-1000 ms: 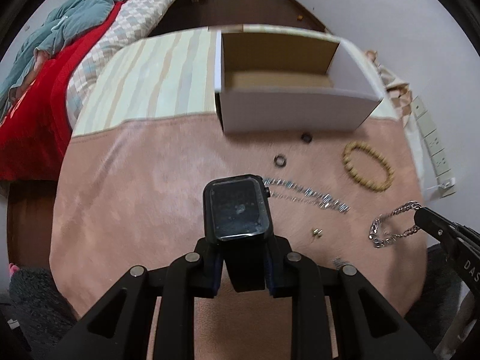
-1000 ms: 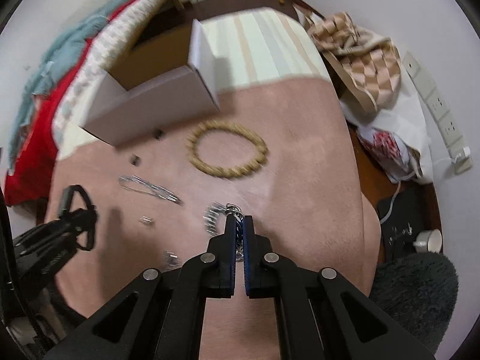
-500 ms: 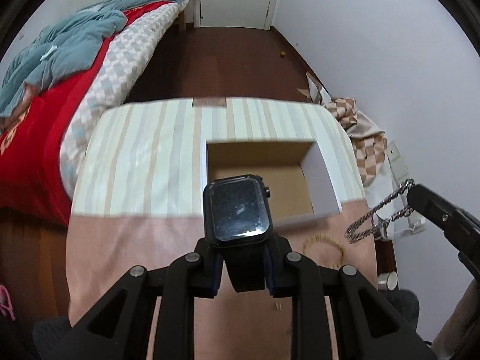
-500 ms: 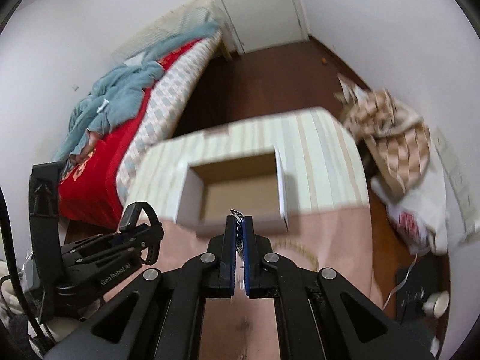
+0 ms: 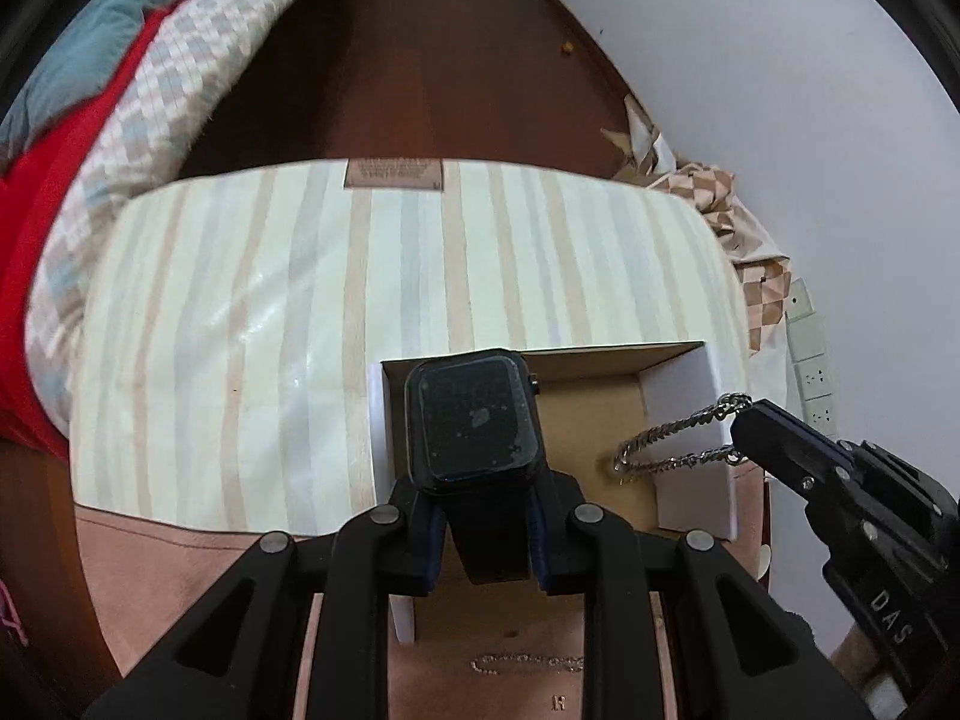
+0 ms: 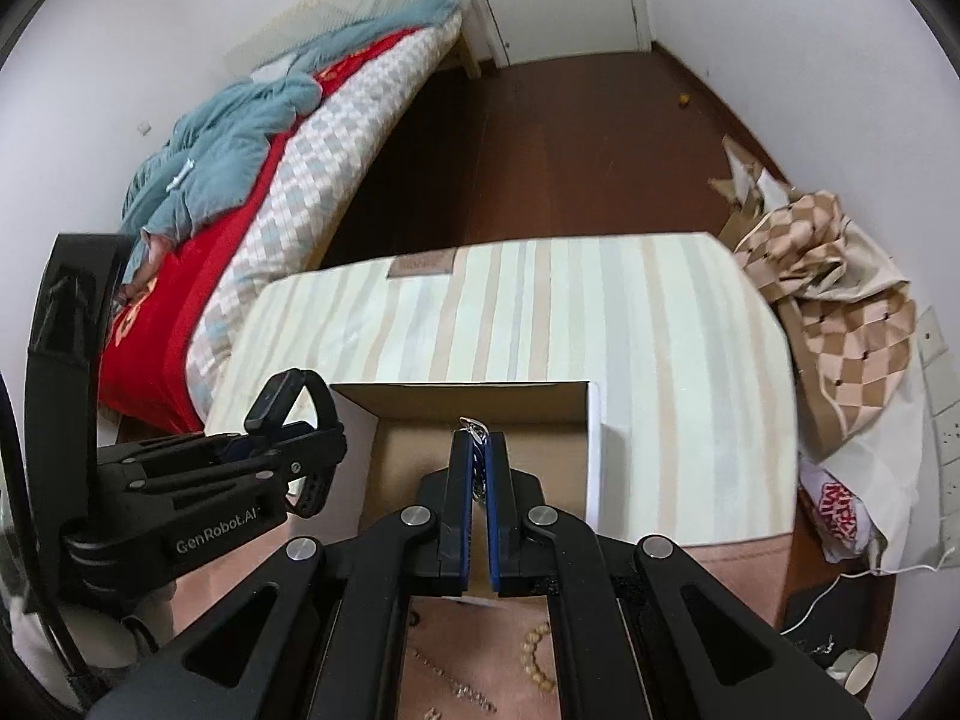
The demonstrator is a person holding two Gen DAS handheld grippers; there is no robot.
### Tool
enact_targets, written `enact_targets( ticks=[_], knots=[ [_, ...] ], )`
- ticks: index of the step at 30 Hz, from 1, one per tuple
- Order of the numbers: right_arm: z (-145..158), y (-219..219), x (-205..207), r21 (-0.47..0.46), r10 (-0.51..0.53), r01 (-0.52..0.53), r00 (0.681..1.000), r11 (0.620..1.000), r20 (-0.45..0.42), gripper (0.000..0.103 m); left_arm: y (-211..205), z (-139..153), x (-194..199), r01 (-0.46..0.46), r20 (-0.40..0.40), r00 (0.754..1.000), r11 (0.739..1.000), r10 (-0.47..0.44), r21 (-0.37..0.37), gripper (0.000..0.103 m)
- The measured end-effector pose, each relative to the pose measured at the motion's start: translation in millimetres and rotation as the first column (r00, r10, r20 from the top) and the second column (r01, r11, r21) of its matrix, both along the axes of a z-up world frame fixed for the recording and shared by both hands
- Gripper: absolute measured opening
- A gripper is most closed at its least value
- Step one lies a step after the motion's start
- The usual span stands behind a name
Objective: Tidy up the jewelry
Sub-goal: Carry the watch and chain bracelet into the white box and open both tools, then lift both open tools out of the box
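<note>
My left gripper [image 5: 487, 531] is shut on the strap of a black smartwatch [image 5: 471, 420] and holds it above the left part of an open white cardboard box [image 5: 690, 468]. My right gripper [image 6: 478, 450] is shut on a silver chain bracelet [image 5: 678, 438] that hangs over the box [image 6: 591, 450] opening. In the right wrist view only the chain's top [image 6: 474, 427] shows between the pads, and the left gripper with the watch [image 6: 288, 414] is at the left of the box.
The box sits where a striped cloth [image 5: 240, 360] meets a pink mat [image 5: 180, 558]. A thin silver chain [image 5: 528, 664] and a wooden bead bracelet [image 6: 536, 657] lie on the mat in front of the box. A bed [image 6: 270, 150] stands to the left.
Both grippers lifted from the mat and moved forward over the box, carrying the watch and the chain bracelet. The box now sits directly below them.
</note>
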State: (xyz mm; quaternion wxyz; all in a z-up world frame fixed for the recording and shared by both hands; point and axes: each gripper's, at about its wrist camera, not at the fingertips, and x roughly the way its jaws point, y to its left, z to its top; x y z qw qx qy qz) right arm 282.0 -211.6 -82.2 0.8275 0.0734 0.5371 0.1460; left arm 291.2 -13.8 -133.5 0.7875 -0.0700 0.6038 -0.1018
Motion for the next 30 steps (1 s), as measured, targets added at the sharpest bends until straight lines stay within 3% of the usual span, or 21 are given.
enact_targets(
  ticks=[5, 7, 9, 13, 14, 15, 17, 19, 21, 23, 24, 30],
  knots=[
    [-13.6, 5.9, 10.0, 0.002, 0.034, -0.034, 0.999, 0.999, -0.023, 0.004, 3.0, -8.2, 9.7, -0.033, -0.061, 0.998, 0.997, 0.029, -0.065, 0.020],
    [-16.3, 6.1, 10.8, 0.010, 0.044, -0.044, 0.998, 0.999, -0.043, 0.004, 2.6, -5.6, 11.5, -0.039, -0.067, 0.997, 0.995, 0.033, -0.091, 0.033],
    [-19.7, 5.2, 13.1, 0.018, 0.048, -0.047, 0.997, 0.999, -0.068, 0.004, 1.6, 1.7, 11.2, -0.039, -0.041, 0.999, 0.996, 0.036, -0.080, 0.067],
    [-23.7, 0.1, 10.3, -0.007, 0.033, -0.034, 0.995, 0.999, -0.093, 0.009, 2.8, 14.2, 8.2, -0.047, -0.009, 0.999, 0.998, 0.046, -0.049, 0.073],
    [-22.7, -1.1, 8.6, -0.022, 0.029, -0.031, 0.996, 0.999, -0.090, 0.016, 3.9, 16.6, 7.1, -0.052, 0.001, 0.999, 0.998, 0.052, -0.035, 0.076],
    [-21.5, -1.8, 6.3, -0.031, 0.026, -0.029, 0.996, 0.999, -0.087, 0.022, 4.3, 19.3, 4.2, -0.055, 0.015, 0.998, 0.998, 0.055, -0.011, 0.088],
    [-19.0, -2.6, 1.3, -0.049, 0.024, -0.028, 0.996, 0.998, -0.081, 0.050, 6.8, 22.2, -0.9, -0.061, 0.044, 0.997, 0.998, 0.060, 0.034, 0.099],
    [-17.7, -2.4, -4.3, -0.095, 0.009, -0.016, 0.997, 0.995, -0.074, 0.064, 10.4, 23.6, -6.6, -0.082, 0.073, 0.994, 0.993, 0.076, 0.082, 0.099],
    [-20.0, -1.9, -12.1, -0.165, -0.011, -0.001, 0.998, 0.986, -0.068, 0.068, 15.2, 24.1, -14.7, -0.104, 0.106, 0.990, 0.986, 0.091, 0.127, 0.099],
    [-26.2, -1.8, -19.6, -0.222, -0.042, 0.025, 0.997, 0.975, -0.072, 0.091, 20.1, 23.8, -24.5, -0.129, 0.147, 0.984, 0.978, 0.105, 0.166, 0.101],
    [-29.1, -2.9, -22.8, -0.234, -0.053, 0.034, 0.996, 0.972, -0.075, 0.096, 21.1, 22.9, -28.8, -0.137, 0.163, 0.981, 0.974, 0.107, 0.182, 0.103],
    [-46.4, -0.8, -36.3, -0.272, -0.097, 0.070, 0.991, 0.960, -0.089, 0.099, 25.4, 15.7, -46.6, -0.160, 0.215, 0.971, 0.951, 0.104, 0.265, 0.103]
  ],
)
